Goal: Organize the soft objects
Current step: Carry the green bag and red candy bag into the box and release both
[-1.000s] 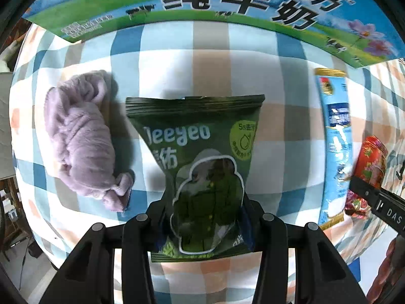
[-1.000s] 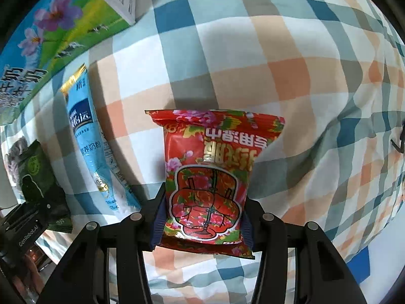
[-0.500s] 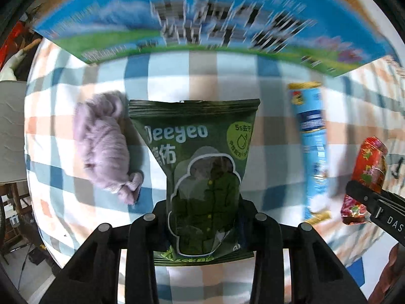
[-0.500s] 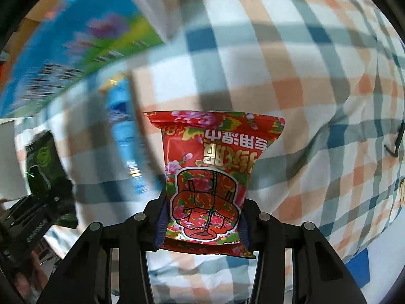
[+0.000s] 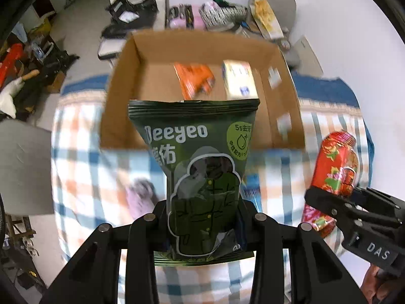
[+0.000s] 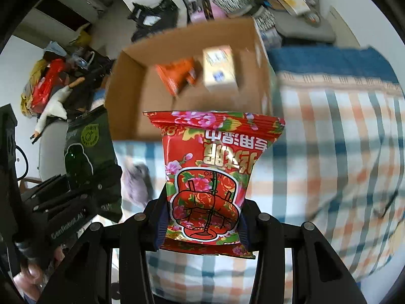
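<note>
Tongs clamped: left (image 5: pixel 202 225) w/ green pouch (image 5: pixel 200 172), right (image 6: pixel 202 225) w/ red pouch (image 6: pixel 210 174).

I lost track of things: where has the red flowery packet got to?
The red flowery packet is held up in the right gripper, just short of the open cardboard box, above the checked cloth.

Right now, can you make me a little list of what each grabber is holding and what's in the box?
left gripper: shut on the green Deeyeo packet, held up off the bed
right gripper: shut on the red flowery packet, its writing upside down
cardboard box: open, just beyond both packets
inside box: orange packet beside a pale yellow carton
still on checked cloth: purple plush, blurred
picture: blurred with motion
</note>
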`<action>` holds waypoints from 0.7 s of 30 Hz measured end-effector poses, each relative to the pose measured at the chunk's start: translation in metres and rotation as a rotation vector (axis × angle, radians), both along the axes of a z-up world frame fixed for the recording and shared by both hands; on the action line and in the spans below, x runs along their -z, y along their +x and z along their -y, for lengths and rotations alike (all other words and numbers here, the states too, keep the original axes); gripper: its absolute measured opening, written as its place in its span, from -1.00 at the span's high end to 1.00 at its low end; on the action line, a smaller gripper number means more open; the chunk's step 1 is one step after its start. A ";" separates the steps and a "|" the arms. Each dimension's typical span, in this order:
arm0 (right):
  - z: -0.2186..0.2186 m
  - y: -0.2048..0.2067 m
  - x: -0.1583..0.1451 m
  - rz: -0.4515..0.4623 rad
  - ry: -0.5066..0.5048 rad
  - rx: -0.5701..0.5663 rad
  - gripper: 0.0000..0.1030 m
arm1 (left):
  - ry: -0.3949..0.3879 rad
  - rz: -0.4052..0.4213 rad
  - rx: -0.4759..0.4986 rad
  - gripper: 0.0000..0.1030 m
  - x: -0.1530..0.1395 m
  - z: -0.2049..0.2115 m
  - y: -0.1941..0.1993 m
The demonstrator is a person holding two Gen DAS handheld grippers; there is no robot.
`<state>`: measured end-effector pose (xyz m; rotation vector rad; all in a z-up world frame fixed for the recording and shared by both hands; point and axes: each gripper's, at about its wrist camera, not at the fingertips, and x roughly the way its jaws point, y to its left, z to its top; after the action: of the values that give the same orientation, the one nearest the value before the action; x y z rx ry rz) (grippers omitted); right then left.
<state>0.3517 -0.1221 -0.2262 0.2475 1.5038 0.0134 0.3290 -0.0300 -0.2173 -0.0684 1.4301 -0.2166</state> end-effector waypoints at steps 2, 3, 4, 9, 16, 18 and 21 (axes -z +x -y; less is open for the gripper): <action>0.002 0.025 0.000 0.008 -0.008 -0.002 0.09 | 0.021 0.014 -0.012 0.35 -0.003 -0.015 0.027; 0.000 0.037 0.001 0.008 -0.012 -0.002 0.09 | 0.032 0.017 -0.023 0.35 -0.002 -0.021 0.038; -0.001 0.049 0.001 0.007 -0.022 -0.005 0.09 | 0.044 0.014 -0.023 0.35 -0.003 -0.024 0.051; -0.001 0.100 0.029 -0.051 -0.056 0.007 0.09 | 0.075 -0.036 -0.045 0.35 0.023 -0.039 0.107; 0.006 0.134 0.093 -0.167 -0.102 0.011 0.09 | 0.131 -0.124 -0.017 0.35 0.074 -0.036 0.162; 0.010 0.136 0.113 -0.199 -0.114 0.010 0.09 | 0.142 -0.151 -0.008 0.35 0.087 -0.033 0.172; 0.012 0.137 0.135 -0.247 -0.108 0.009 0.09 | 0.153 -0.195 0.003 0.35 0.109 -0.030 0.186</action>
<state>0.4888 -0.1346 -0.3609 0.1731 1.7433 -0.1094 0.5149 0.0002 -0.3265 0.0388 1.6370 -0.1040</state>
